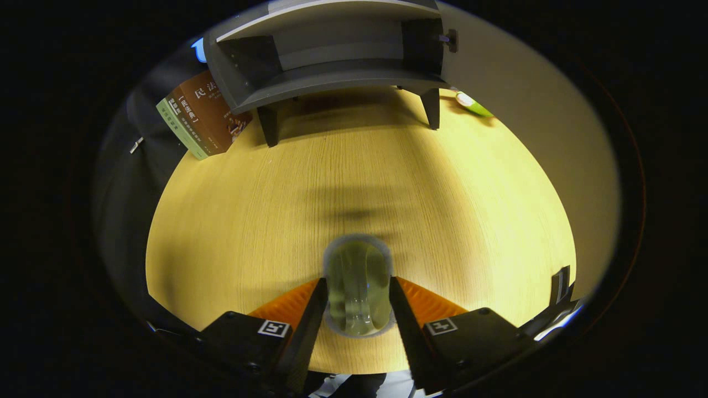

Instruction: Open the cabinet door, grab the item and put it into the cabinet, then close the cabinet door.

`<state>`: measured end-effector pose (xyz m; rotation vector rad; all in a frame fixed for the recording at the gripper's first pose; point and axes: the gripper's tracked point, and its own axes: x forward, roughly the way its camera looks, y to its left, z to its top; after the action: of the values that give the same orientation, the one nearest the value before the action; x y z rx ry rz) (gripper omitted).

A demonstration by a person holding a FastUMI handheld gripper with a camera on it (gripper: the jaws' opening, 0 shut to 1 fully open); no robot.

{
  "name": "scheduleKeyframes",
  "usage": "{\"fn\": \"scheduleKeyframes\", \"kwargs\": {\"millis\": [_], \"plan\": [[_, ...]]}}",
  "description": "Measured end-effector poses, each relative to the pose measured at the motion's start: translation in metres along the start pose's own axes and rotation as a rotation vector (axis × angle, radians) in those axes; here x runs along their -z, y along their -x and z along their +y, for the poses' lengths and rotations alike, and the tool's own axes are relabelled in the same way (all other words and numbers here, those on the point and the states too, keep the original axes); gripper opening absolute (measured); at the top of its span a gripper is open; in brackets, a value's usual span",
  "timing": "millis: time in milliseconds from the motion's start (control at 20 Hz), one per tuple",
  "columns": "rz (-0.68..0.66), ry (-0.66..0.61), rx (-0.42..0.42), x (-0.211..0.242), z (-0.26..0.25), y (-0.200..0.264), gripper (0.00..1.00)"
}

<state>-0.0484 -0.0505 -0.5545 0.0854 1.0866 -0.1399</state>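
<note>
Glass (358,287) clamped between gripper (358,301) fingers, well short of open cabinet (332,61), above table (232,221). Smooth wall likely slippery; risks sliding free or clipping shelf edge if carried low.

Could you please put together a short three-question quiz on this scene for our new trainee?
1. True or false: the grey cabinet beyond the claw has its door shut.
2. What sits between the claw's fingers? A) a brown book B) a clear, rounded glass-like item C) a green tube
3. Fill in: the brown-and-green book lies beside the cabinet's ____ on the pale wooden tabletop.

Key:
1. False; its inside shows, open.
2. B; the clear, rounded glass-like item sits there, both fingers against its sides.
3. Leg.
</note>
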Motion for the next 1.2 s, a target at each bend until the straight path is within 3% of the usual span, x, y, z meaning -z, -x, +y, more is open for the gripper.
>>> {"fn": "scheduleKeyframes", "kwargs": {"millis": [100,200,450,500,650,700,850,900,1200], "plan": [[0.004,0.011,0.009,0.000,0.001,-0.003,0.58],[0.018,0.035,0.013,0.003,0.002,-0.005,0.53],[0.024,0.076,0.034,0.006,0.000,-0.010,0.53],[0.028,0.080,0.043,0.006,0.000,-0.008,0.31],[0.040,0.078,0.062,0.006,-0.001,-0.011,0.27],[0.048,0.077,0.063,0.005,-0.002,-0.006,0.19],[0.043,0.069,0.086,-0.001,-0.006,-0.002,0.18],[0.043,0.061,0.078,0.000,-0.004,-0.005,0.07],[0.004,0.044,0.064,-0.024,0.002,0.026,0.07]]}}
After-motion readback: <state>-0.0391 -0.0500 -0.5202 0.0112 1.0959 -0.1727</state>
